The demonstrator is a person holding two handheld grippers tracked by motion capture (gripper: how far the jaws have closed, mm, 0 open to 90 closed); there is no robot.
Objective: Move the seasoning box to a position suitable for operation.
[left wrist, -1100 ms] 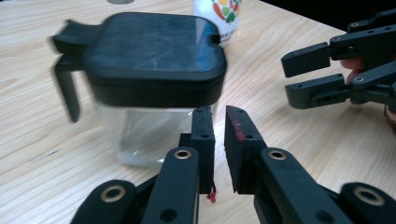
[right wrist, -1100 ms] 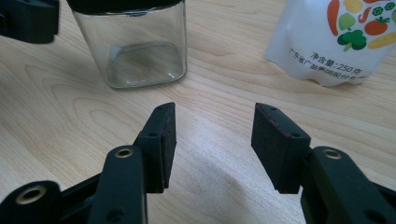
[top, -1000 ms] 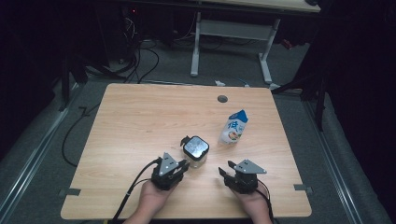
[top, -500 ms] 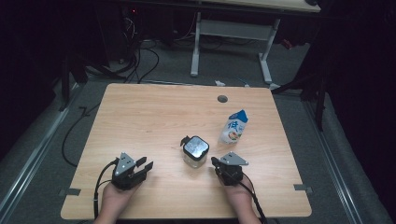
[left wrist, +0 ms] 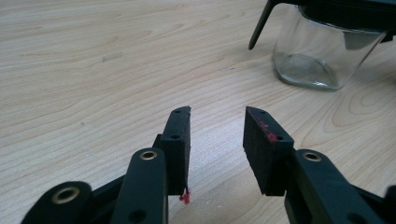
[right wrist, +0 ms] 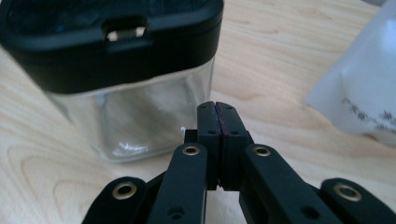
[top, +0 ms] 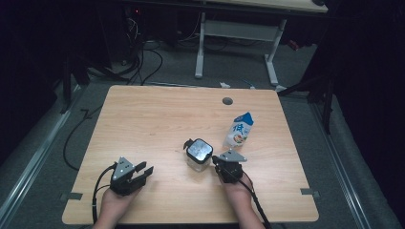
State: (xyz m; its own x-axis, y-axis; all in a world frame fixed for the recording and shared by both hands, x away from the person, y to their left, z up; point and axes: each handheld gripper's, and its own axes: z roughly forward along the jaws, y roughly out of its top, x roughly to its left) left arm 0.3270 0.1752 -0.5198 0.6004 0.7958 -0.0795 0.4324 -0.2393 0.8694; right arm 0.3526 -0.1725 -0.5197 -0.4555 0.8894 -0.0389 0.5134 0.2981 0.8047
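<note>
Now | one glass jar (top: 198, 155) | one milk carton (top: 238, 130) | two hand-held grippers

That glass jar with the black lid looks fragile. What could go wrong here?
The right gripper, jaws shut, sits close beside the glass jar; a nudge might slide or tip it. The milk carton stands just behind and could topple too. The left gripper is open and well clear.

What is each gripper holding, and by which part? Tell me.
Nothing. The left gripper is open over bare table; the right gripper is shut on nothing, just short of the glass jar.
</note>
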